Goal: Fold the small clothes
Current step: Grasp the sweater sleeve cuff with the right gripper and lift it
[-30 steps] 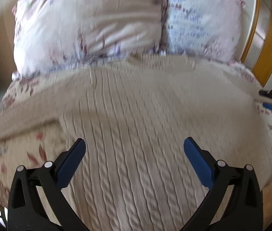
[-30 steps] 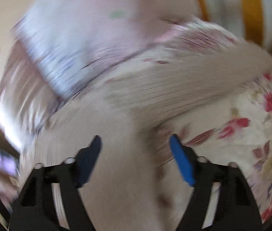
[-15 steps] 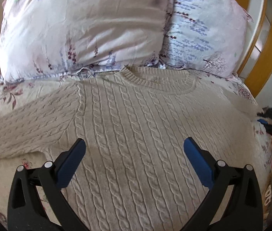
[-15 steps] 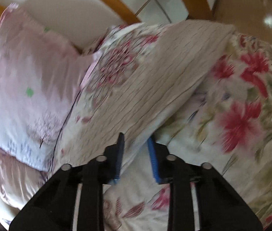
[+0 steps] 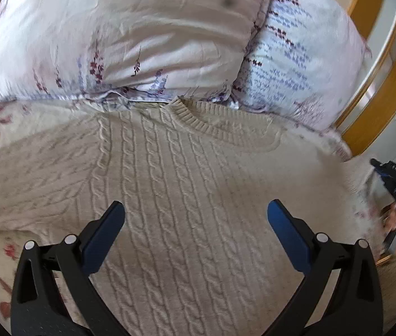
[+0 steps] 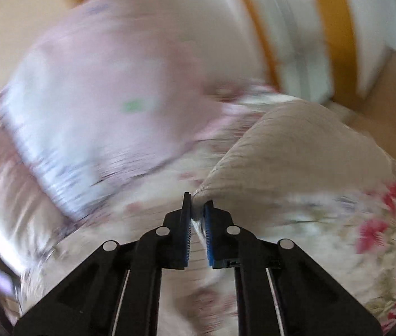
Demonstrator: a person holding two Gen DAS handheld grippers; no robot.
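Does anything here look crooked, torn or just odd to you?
Nothing looks torn or spilled. The cream cable-knit sweater lies flat on the floral bedspread, collar toward the pink floral pillows. The only uneven part: the right claw has pinched one sleeve, which humps up off the bed. The left claw hangs open above.

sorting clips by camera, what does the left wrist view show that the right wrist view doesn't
Only the left wrist view shows the sweater's ribbed collar, its cable-knit front, and the open left tool above it. Only the right wrist view shows the right tool shut on a sleeve, with red flowers on the bedsheet. Both share the pillows and the wooden bed frame.
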